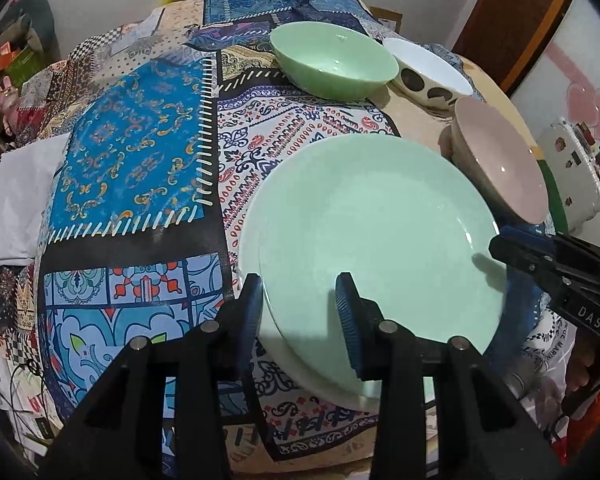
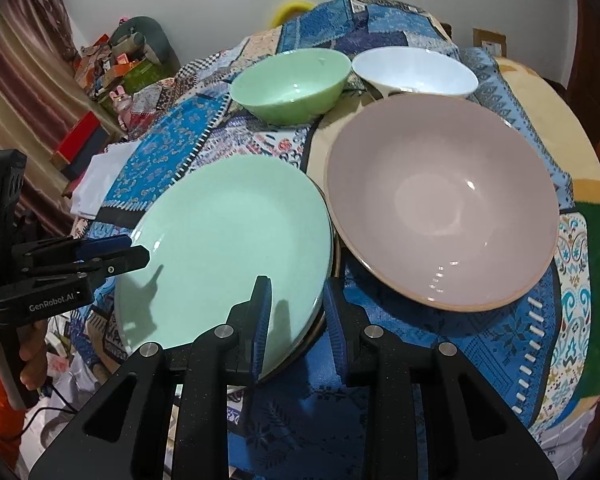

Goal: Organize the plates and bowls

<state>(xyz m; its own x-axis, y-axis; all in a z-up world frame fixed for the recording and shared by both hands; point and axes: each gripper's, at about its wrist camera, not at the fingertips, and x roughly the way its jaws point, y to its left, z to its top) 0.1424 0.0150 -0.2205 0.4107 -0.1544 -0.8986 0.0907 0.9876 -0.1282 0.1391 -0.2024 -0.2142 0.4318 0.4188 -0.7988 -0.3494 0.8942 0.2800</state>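
Patchwork cloth (image 1: 140, 160) covered the desk | mint plate (image 1: 372, 232) lay atop a white plate (image 1: 248, 248), near edge | pink bowl (image 2: 440, 208) just right of it | green bowl (image 2: 292, 84) and white bowl (image 2: 416, 72) behind | left gripper (image 1: 300, 308) clamped the plates' left rim | right gripper (image 2: 296, 316) clamped their right rim.

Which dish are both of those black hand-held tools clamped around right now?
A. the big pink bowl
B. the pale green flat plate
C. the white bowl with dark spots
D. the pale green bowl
B: the left tool and right tool each straddle a rim of the pale green flat plate; the bowls sit untouched.
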